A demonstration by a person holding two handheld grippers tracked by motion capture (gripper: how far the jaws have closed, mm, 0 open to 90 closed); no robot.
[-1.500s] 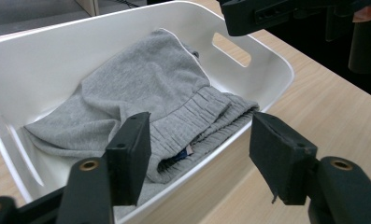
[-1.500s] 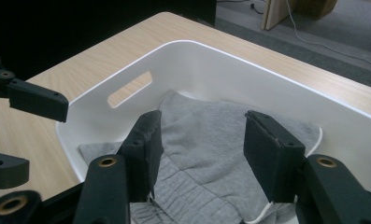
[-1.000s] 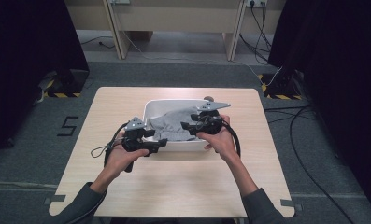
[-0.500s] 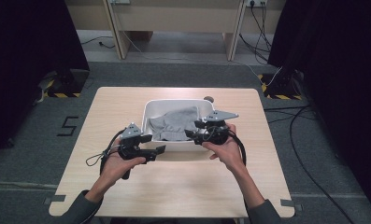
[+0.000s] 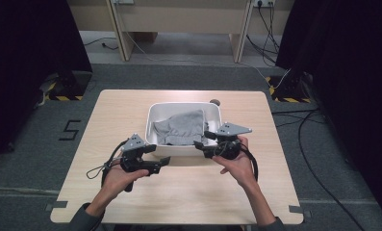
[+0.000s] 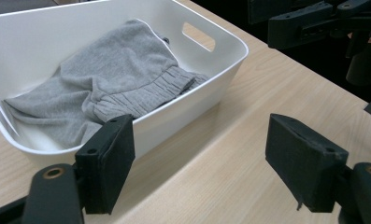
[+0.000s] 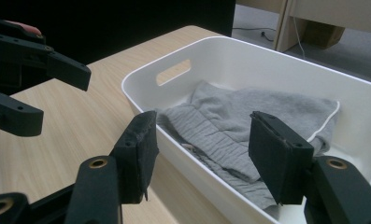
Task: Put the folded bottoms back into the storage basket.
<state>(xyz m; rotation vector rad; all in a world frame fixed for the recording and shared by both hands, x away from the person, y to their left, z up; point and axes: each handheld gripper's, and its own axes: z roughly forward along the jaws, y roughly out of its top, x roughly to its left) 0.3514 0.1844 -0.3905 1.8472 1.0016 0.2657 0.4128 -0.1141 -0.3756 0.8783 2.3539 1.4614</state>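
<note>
Grey cloth [image 5: 181,126] lies bunched inside a white tub [image 5: 151,115] that stands near the middle of the pale wooden tabletop [image 5: 107,115] in the high view. The left hand-held gripper [image 5: 163,161] hangs over the wood just off the tub's near left corner, held in the person's left hand [image 5: 116,177], with a cable looping beside it. The right hand-held gripper [image 5: 201,140] sits at the tub's near right corner, its tips at the rim, gripped by the right hand [image 5: 236,166].

In the left gripper view, the left hand-held gripper [image 6: 199,165] has its two black jaws spread wide with bare wood between them and nothing held. The tub [image 6: 230,56] stands just ahead, one jaw in front of its near wall, and the cloth [image 6: 108,84] rests inside with its ribbed band towards the handle slot. The other gripper shows dark at the upper right.

In the right gripper view, the right hand-held gripper [image 7: 199,149] is also wide open and empty, its jaws straddling the tub's [image 7: 141,74] rim, one outside, one over the cloth [image 7: 248,116].
</note>
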